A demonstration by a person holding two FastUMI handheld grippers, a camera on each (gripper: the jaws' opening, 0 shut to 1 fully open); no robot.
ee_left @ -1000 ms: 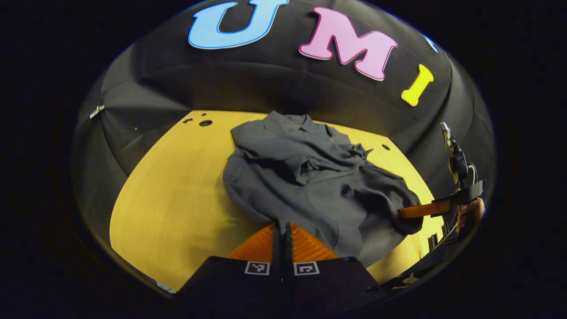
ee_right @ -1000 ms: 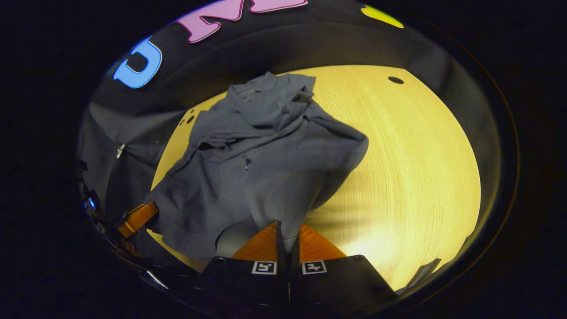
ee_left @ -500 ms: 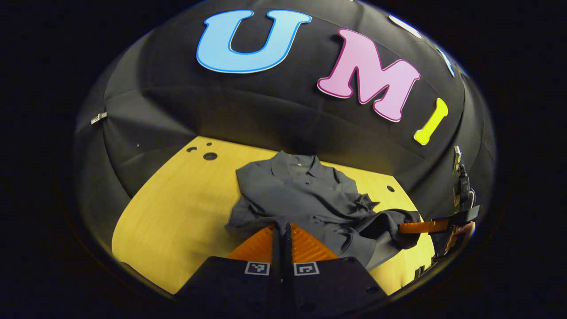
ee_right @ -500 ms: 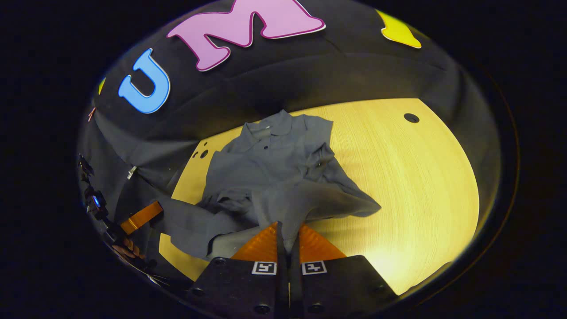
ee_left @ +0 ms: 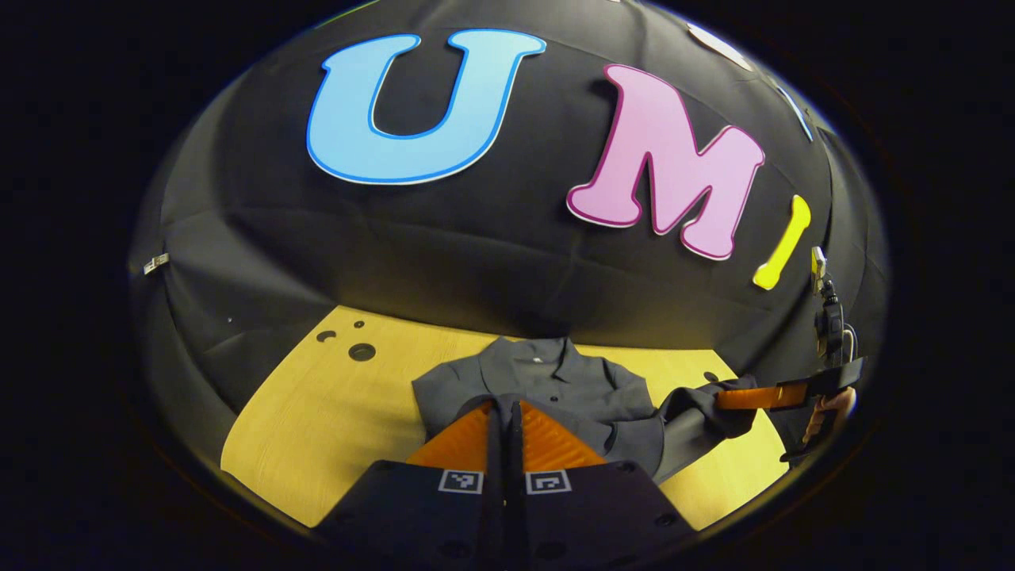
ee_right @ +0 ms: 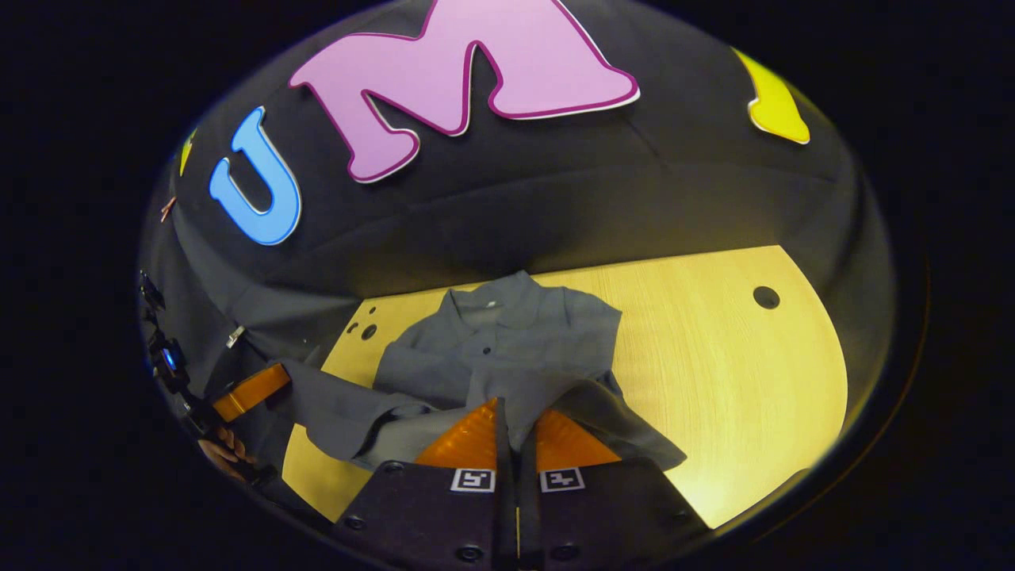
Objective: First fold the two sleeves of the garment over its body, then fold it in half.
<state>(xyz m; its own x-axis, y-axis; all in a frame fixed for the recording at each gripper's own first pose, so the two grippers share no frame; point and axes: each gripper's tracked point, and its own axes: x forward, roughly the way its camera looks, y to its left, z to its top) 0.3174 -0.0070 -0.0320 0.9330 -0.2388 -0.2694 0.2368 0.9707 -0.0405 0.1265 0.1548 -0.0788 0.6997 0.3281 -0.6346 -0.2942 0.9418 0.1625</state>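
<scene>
The grey collared shirt [ee_right: 507, 349] lies collar-away on the wooden table [ee_right: 729, 373], its near hem lifted at 6 o'clock. The right gripper [ee_right: 511, 416] and left gripper [ee_left: 505, 412] each pinch that hem, apparently to carry it toward the collar.

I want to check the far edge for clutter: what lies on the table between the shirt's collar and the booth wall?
Nothing: in the right gripper view, the collar of the shirt nearly meets the wall, with bare table between.
</scene>
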